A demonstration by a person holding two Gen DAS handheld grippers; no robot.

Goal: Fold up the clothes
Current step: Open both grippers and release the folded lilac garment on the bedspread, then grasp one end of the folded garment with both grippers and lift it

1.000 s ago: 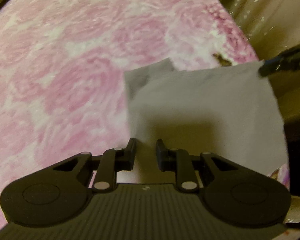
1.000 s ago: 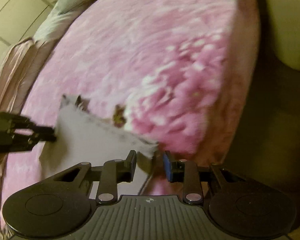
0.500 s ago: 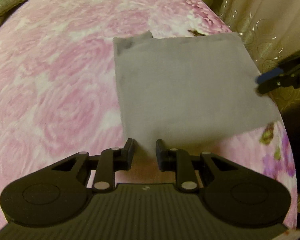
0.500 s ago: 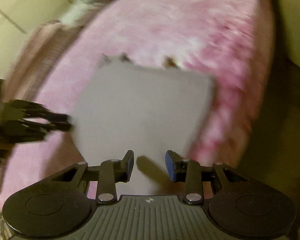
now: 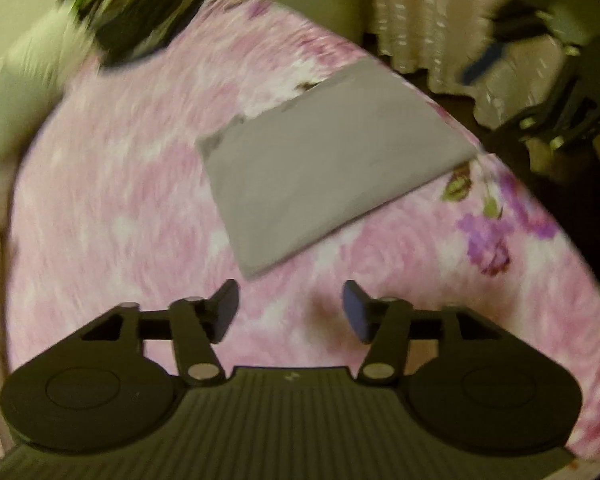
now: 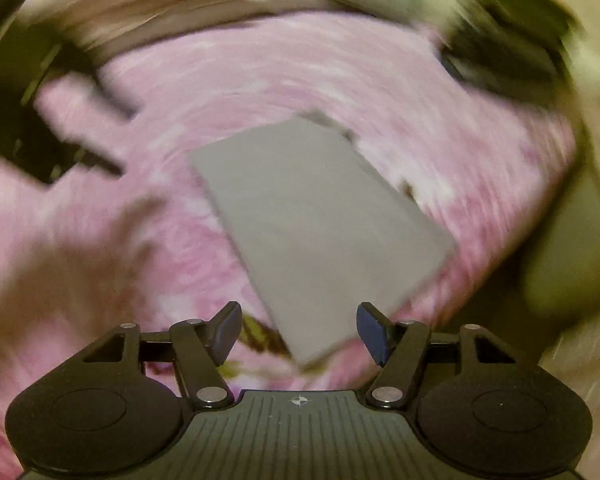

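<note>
A grey cloth point(image 5: 324, 168) lies folded into a flat rectangle on the pink flowered bed cover point(image 5: 112, 208). My left gripper point(image 5: 290, 312) hovers open just short of the cloth's near corner, with nothing between its fingers. In the right wrist view the same grey cloth point(image 6: 316, 224) lies ahead, and my right gripper point(image 6: 298, 332) stands open above its near corner, holding nothing. The right gripper point(image 5: 548, 80) also shows blurred at the upper right of the left wrist view. The left gripper point(image 6: 56, 128) appears as a dark blur at the left of the right wrist view.
A dark garment point(image 5: 140, 28) lies at the far end of the bed. Pale curtains point(image 5: 420, 20) hang beyond the bed's right edge. A pale green cushion point(image 6: 572, 256) sits off the bed at the right. Both views are motion-blurred.
Both grippers have opened and let go of the grey cloth, which now lies flat on the bed. Both have pulled back and upward from it.
</note>
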